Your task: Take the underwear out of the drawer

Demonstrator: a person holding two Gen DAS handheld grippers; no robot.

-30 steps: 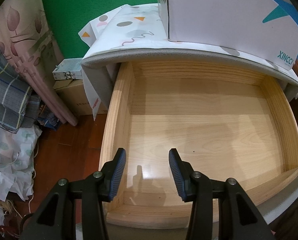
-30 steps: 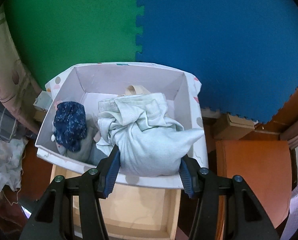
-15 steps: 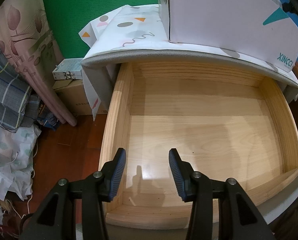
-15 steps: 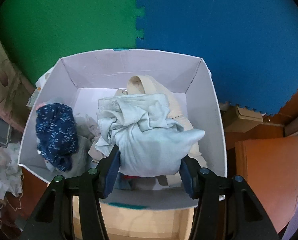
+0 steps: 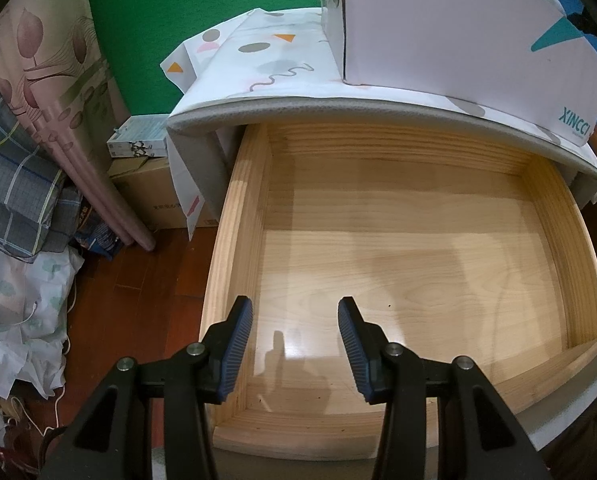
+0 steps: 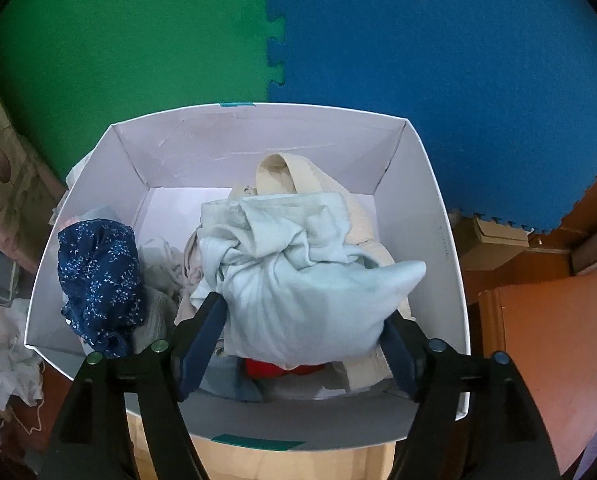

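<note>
The right tool (image 6: pixel 302 340) hangs over the white cardboard box (image 6: pixel 438 216), its jaws spread wide on either side of a bundle of pale mint-green underwear (image 6: pixel 298 280). They have just been opening, and the bundle lies between them, close against both blue pads; whether the pads press on it I cannot tell for sure, but it looks let go and resting on the pile. From the tool, the bundle sits at twelve o'clock, directly ahead, with its long axis running from nine to three o'clock, a loose corner pointing to three. A cream garment (image 6: pixel 298 176) lies beyond it at twelve, a navy flowered piece (image 6: pixel 98 276) at nine, something red (image 6: pixel 282 368) just beneath.

The left tool (image 5: pixel 294 344) is held at a middling gap, holding nothing, above the open wooden drawer (image 5: pixel 238 240), whose floor is bare. The box stands on the patterned cover (image 5: pixel 266 68) of the cabinet top, at one o'clock from this tool. So the right hand is the nearer one to the garment, and the coming move turns on lifting straight back clear of it.

Compared with a second ago, the box fills more of the right view, its walls rising around the bundle, which rode inside a narrower grip then. The left view is unchanged.
</note>
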